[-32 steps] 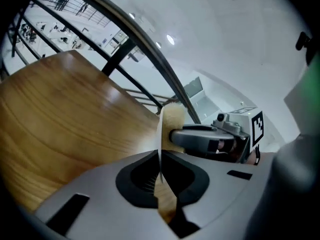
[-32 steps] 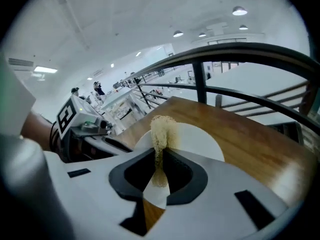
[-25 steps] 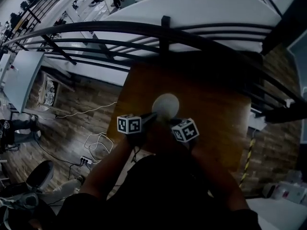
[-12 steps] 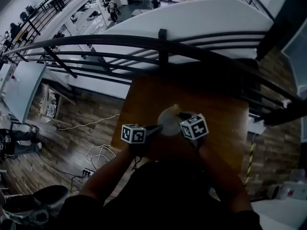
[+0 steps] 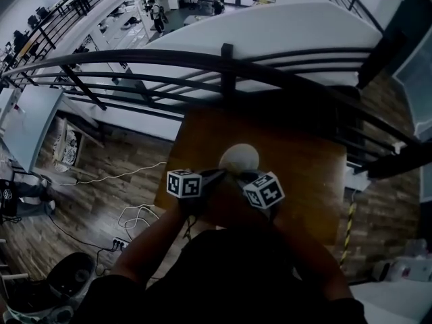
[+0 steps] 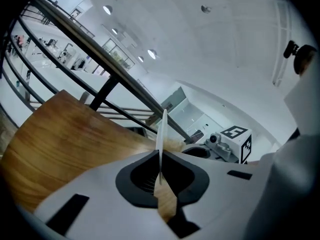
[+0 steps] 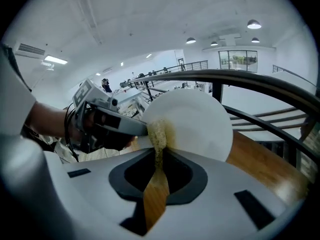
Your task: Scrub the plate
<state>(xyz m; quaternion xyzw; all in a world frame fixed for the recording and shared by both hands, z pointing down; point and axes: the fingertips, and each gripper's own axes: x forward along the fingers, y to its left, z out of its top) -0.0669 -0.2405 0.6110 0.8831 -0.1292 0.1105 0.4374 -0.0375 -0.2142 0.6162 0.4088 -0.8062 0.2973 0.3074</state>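
1. Left gripper view shows the left hand-held gripper [image 6: 160, 178] pinched shut on the rim of the white plate [image 6: 161, 131]. The plate stands edge-on and upright between the pads, over the wooden bench [image 6: 65, 134].
2. The right hand-held gripper [image 7: 159, 170] is closed on a yellowish scrub pad [image 7: 156, 131]. The pad presses against the plate's face, close to where the other gripper clamps the rim.
3. The plate looks thin, stiff and smooth, so it is probably breakable and likely slippery. With one narrow pinch at the rim, it may pivot or slide under a hard scrub. A deep bite on the rim and light strokes near the clamp seem safest. The pad looks soft and should squash easily.
4. Head view is dim, and the marker cubes and arms cover both sets of jaws. The plate's back and any dirt or wetness cannot be made out, nor whether its far edge touches the bench.
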